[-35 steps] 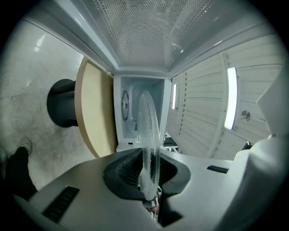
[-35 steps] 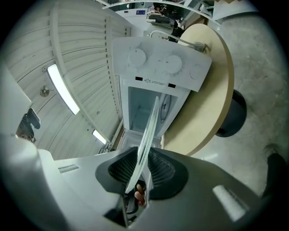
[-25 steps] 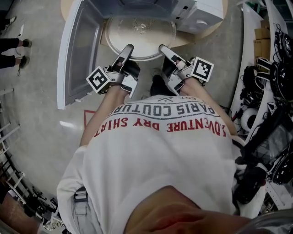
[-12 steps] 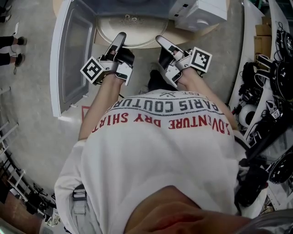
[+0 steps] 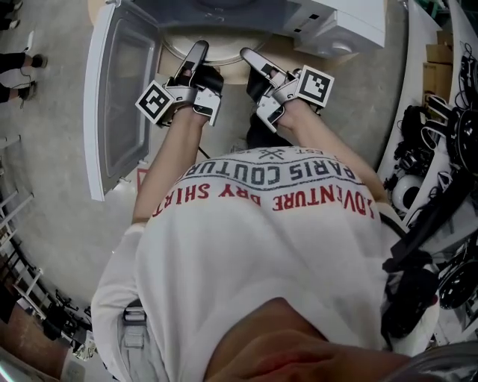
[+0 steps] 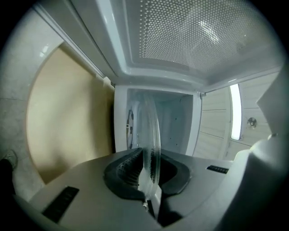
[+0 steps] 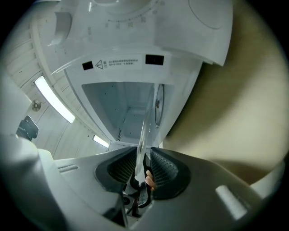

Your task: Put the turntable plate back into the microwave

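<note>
Turntable plate (image 5: 222, 51), head view: reaches into the open microwave (image 5: 336, 22), near rim pinched between left gripper (image 5: 198, 54) and right gripper (image 5: 251, 60). Left gripper view: clamps the glass edge between ribbed pads, cavity beyond. Right gripper view: bites the same rim edge-on.

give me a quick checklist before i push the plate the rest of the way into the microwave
1. Left tongs gripping the turntable plate: ok, the jaws are closed on its rim.
2. Right tongs gripping the plate: ok, closed on the rim too.
3. Microwave door out of the way: ok, it is swung wide open on the left.
4. Cavity free of obstacles: ok, nothing shows ahead of the plate.
5. Plate level: cannot tell, only a sliver of it shows in the head view.
6. Support on the cavity floor ready: cannot tell, it is too foreshortened to make out.
</note>
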{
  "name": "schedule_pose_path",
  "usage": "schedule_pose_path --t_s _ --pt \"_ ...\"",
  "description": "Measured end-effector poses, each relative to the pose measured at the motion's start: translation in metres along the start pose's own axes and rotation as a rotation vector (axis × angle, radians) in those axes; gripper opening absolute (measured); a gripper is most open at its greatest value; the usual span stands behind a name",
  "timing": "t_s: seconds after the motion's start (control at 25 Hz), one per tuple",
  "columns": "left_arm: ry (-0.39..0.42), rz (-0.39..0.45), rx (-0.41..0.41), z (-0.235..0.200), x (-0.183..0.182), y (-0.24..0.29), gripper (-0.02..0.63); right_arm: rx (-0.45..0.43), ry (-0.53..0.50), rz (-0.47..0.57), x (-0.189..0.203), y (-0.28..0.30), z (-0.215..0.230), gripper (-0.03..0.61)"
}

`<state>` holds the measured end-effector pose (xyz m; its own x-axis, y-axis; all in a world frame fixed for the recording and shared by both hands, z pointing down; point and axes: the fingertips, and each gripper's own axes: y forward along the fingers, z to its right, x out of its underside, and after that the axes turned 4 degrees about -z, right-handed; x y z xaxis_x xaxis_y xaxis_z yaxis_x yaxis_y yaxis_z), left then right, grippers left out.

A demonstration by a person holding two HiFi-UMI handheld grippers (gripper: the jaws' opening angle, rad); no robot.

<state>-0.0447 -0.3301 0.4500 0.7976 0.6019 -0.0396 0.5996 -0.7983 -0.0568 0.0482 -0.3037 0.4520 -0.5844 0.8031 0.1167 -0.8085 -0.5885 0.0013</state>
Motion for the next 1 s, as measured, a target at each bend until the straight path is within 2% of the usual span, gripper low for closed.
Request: schedule_pose_path --t_s 0.2,0.68,0.84,1.0 --pt "0.002 0.002 -0.007 -0.002 0.001 0.003 0.025 -0.002 0.03 -0.006 0.003 0.011 0.001 0.061" --pt "-0.076 0.019 -0.023 -0.016 -0.001 -0.001 0.026 -0.01 0.111 0.051 0.003 0.012 0.008 0.049" --pt "-0.076 0.005 -0.03 -0.015 0.007 -0.006 0.028 -0.015 0.131 0.07 0.001 0.008 0.01 0.046" --pt "-0.074 0.025 -0.048 -0.013 0.013 -0.02 0.038 -0.02 0.133 0.074 0.001 0.009 0.011 0.046"
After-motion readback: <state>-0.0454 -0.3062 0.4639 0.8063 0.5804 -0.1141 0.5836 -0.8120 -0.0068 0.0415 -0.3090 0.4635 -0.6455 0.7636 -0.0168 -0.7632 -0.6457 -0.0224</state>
